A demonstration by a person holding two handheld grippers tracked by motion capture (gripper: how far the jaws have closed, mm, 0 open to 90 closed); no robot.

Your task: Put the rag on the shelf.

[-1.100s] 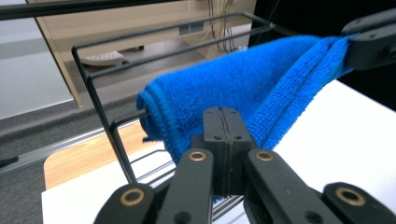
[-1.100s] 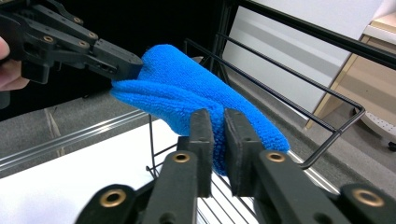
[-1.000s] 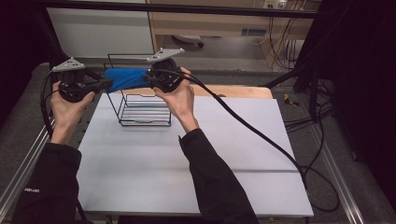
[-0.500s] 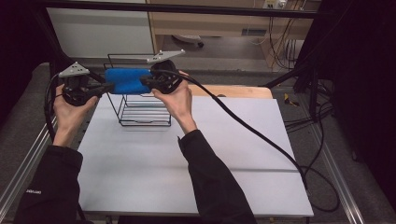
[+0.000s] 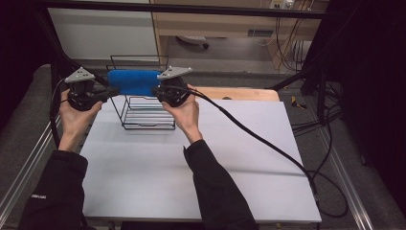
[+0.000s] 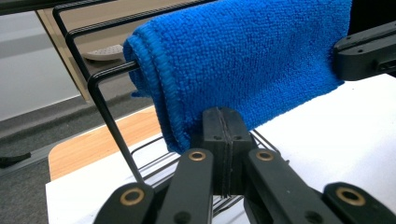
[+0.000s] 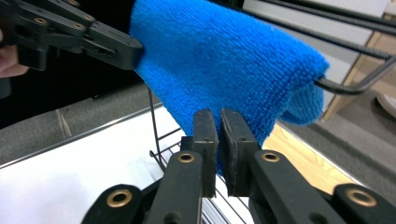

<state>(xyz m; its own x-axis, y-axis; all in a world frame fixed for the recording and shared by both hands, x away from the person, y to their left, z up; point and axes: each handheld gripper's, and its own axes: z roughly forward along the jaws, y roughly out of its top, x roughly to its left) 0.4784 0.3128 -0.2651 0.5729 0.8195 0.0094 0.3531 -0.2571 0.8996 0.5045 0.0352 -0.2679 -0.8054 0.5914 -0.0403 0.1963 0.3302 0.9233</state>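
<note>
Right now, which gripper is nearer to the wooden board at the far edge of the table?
Right. The right gripper is just left of the wooden board; the left gripper is beyond the blue cloth.

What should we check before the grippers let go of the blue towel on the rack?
1. Blue towel draped over the wire rack's top bar: ok.
2. Left gripper shut on the towel's lower edge: ok.
3. Right gripper pinching the other corner: ok, though a slight gap shows between its jaws.
4. Towel hanging evenly on both sides of the bar: cannot tell.
5. Wire rack standing flat on the white table: ok.
</note>
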